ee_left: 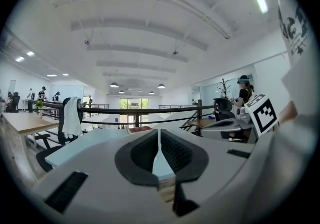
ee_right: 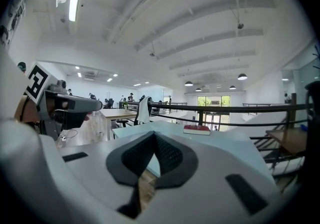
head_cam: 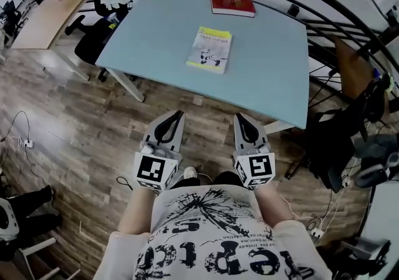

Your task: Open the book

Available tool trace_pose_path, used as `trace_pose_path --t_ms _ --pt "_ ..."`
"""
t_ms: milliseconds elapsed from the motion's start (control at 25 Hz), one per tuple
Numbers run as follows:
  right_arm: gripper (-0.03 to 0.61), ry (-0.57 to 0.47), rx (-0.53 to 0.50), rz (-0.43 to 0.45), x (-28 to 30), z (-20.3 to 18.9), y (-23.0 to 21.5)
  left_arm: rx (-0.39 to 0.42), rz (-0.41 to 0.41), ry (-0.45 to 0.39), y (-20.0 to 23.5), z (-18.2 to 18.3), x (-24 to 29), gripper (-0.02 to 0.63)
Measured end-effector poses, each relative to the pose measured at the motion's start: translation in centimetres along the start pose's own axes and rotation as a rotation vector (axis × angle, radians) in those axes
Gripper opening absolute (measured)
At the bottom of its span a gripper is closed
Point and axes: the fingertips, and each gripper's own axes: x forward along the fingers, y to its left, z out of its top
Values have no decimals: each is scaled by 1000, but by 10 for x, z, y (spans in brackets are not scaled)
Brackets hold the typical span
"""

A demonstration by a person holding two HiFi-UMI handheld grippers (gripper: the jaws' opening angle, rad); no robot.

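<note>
Book point(head_cam: 209, 49), yellow-covered and closed, lies flat in the middle of the counter point(head_cam: 268, 54) at twelve o'clock from us, with a red book point(head_cam: 232, 4) beyond it at one o'clock by the far edge. We hold our left tongs point(head_cam: 176, 114) and right tongs point(head_cam: 242, 116) clenched on nothing, side by side over the wooden floor point(head_cam: 75, 129), well apart from both.

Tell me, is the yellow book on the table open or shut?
Shut. The yellow book lies flat on the blue table with its front cover facing up and no pages spread.
</note>
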Motion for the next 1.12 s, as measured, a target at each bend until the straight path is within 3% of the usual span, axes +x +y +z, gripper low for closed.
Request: trace_pose_path --t_ms 240,600,920,1120 --pt "9 21 -2 -66 42 -3 -12 10 -83 67 30 -20 49 31" --pt "9 53 39 -129 127 -13 -86 74 -191 165 51 -54 179 31" --pt "9 111 98 -180 171 -30 -161 111 -302 322 44 -104 289 31" --pt "9 159 109 -190 187 -48 -187 130 -358 455 34 -148 329 40"
